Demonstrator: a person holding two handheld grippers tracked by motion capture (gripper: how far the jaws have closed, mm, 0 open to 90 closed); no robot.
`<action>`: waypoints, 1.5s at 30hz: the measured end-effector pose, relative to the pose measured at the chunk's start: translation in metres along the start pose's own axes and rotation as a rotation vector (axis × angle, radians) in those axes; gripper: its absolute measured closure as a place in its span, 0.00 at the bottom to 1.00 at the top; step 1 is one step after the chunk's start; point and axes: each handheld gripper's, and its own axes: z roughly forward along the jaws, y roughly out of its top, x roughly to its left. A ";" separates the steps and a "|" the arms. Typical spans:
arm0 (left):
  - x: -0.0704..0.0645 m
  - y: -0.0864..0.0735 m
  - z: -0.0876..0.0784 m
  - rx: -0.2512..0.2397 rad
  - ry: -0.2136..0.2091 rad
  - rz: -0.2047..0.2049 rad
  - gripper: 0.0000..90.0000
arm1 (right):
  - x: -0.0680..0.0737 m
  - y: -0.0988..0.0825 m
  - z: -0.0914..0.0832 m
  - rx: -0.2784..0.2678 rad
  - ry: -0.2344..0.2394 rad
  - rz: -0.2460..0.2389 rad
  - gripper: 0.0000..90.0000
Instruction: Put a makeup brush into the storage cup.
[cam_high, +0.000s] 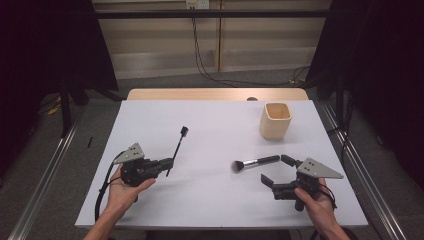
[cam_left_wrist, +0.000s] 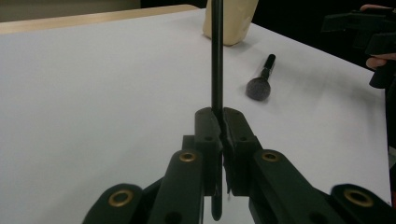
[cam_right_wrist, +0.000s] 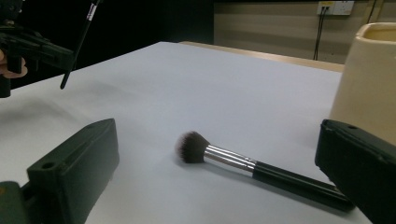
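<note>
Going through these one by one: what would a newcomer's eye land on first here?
Probably the thin black brush clamped in the left gripper, raised off the white table at the left. Next, the makeup brush lying flat mid-table, with the right gripper open at its handle end, not touching it. Behind stands a cream cup.

thin wand (cam_left_wrist: 216, 56) top cut off; cup (cam_right_wrist: 369, 79) cropped

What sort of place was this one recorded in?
Probably a lab or data-collection bay, not a home: a white table standing between dark curtains, metal floor rails, cables running from a wall socket, and few props, such as a beige cup.
</note>
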 end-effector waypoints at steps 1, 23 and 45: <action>-0.001 0.001 0.001 0.000 -0.002 -0.002 0.95 | 0.001 0.001 0.002 0.003 0.006 -0.006 0.00; -0.023 0.020 0.030 0.002 -0.062 0.045 0.95 | 0.026 0.034 0.038 -0.041 0.181 -0.008 0.00; -0.037 0.036 0.061 -0.015 -0.119 0.058 0.95 | 0.036 0.059 0.076 -0.030 0.273 0.015 0.03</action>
